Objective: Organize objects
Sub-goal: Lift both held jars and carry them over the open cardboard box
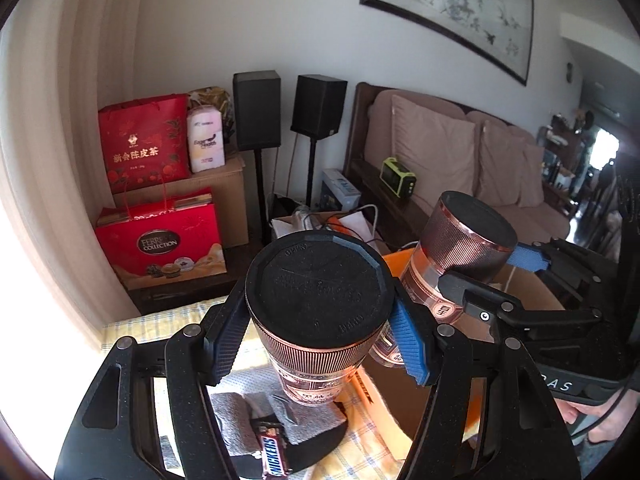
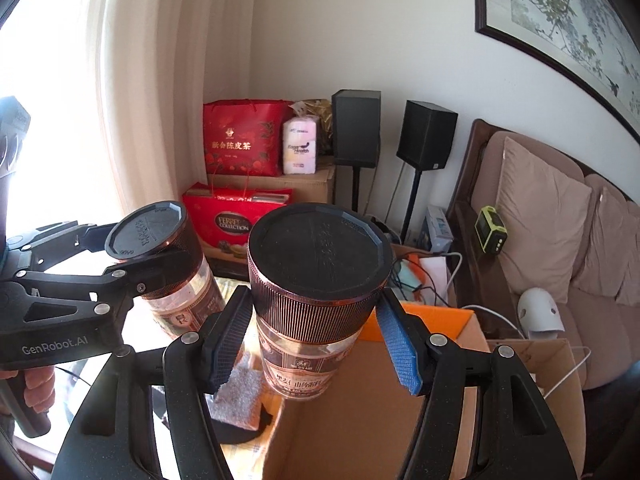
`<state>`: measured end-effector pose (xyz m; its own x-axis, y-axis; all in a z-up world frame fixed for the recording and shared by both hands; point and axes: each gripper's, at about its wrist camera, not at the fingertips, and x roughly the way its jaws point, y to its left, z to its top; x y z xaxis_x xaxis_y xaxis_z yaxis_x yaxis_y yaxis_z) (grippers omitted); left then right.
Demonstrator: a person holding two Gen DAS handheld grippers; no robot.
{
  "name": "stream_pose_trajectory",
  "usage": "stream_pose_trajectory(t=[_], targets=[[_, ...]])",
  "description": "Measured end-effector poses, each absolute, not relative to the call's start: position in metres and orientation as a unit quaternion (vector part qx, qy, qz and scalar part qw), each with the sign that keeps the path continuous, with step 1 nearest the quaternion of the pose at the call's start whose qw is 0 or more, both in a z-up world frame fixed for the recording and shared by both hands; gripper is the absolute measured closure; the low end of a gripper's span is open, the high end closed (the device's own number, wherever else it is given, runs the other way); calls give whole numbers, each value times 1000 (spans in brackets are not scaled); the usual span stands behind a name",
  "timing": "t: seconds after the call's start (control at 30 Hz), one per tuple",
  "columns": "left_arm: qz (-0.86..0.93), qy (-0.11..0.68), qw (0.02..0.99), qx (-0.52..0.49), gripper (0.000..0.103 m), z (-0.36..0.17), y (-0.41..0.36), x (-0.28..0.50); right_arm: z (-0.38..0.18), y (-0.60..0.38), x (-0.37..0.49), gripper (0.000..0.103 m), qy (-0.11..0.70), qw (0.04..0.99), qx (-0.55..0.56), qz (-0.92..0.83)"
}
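Observation:
Two clear jars with ribbed copper collars and black lids are both held up in the air. My left gripper is shut on the first jar just under its lid. My right gripper is shut on the second jar in the same way. In the left wrist view the right gripper and its jar hang to the right, above the open cardboard box. In the right wrist view the left gripper and its jar are at the left, tilted. The box lies below the right jar.
A Snickers bar and a grey cloth lie on the checked tablecloth below the left jar. Red gift bags, cartons and two black speakers stand in the corner. A brown sofa runs along the right wall, with cables beside the box.

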<state>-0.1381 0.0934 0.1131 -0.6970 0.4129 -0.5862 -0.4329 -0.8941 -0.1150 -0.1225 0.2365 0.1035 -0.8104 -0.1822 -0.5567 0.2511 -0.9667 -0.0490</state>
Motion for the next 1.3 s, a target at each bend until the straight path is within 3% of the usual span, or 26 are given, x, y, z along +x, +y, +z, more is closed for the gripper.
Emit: stream_pose_trajectory(t=[0.53,0.9,1.3], targets=[[859,13,314,-404,40,63,192,-112,56,319,-87,38,80,61,368,-925],[828,35,305,-470,40,15,215,-126,17,337,-99,38,79,59,422,-901],[819,25,295,-491,40,0,232,-171,-2,346,-130,38,37,68,442,-894]])
